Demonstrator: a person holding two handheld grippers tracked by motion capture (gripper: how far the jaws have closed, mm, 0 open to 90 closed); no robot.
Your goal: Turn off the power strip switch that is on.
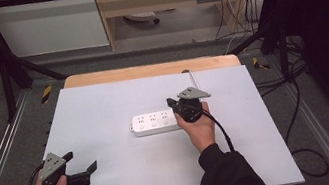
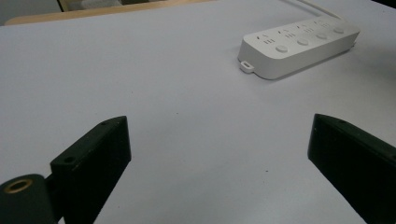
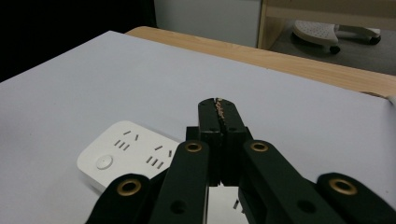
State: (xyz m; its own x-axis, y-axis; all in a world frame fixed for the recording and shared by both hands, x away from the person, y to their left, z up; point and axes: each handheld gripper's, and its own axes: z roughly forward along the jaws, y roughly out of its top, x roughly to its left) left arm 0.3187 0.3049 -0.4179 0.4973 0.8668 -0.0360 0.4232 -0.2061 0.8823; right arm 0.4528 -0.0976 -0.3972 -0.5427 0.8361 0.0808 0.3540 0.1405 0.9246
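A smooth white rectangular power strip (image 1: 155,123) lay on the matte grey table (image 1: 105,112). The right gripper (image 1: 174,105), jaws pressed together and empty, hovered over the strip's right end. The left gripper (image 1: 81,161) hung well left of the strip, its flat black jaws spread wide.

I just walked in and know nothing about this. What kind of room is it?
Probably a lab or workshop bench for recording hand tasks. A person holds a left gripper and a right gripper over a white-covered table inside a black frame; a power strip lies on it.
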